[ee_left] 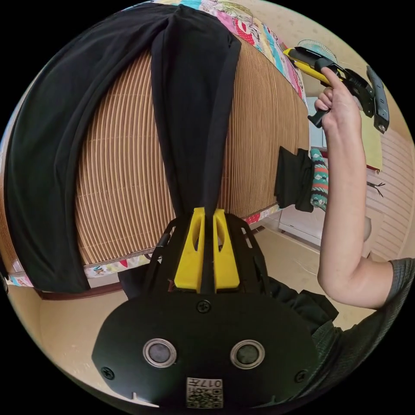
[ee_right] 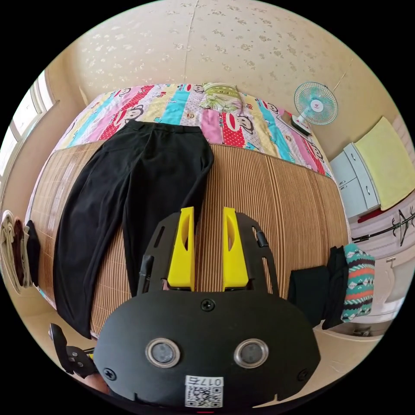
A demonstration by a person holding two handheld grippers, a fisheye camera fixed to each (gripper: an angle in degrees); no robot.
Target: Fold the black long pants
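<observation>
The black long pants (ee_right: 129, 194) lie spread flat on the bamboo mat (ee_right: 268, 203) that covers the bed, waistband at 12 o'clock against the striped cartoon sheet (ee_right: 173, 103), both legs running down toward 7 o'clock in the right gripper view. In the left gripper view, the left hand-held gripper (ee_left: 206, 216) has its yellow jaws pressed close together on the hem end of one pant leg (ee_left: 194, 108), the fabric rising from them toward 12 o'clock across the mat. The other leg (ee_left: 47, 173) drapes along the 9 o'clock side and hangs over the bed's edge. The right hand-held gripper (ee_right: 207, 216) hovers above the mat with its jaws set wide and nothing between them; in the left gripper view it appears at 2 o'clock, raised in the person's hand (ee_left: 339, 101). A stack of folded clothes (ee_right: 341, 281) sits at the mat's edge near 4 o'clock. A small fan (ee_right: 315, 103) stands at 1 o'clock.
</observation>
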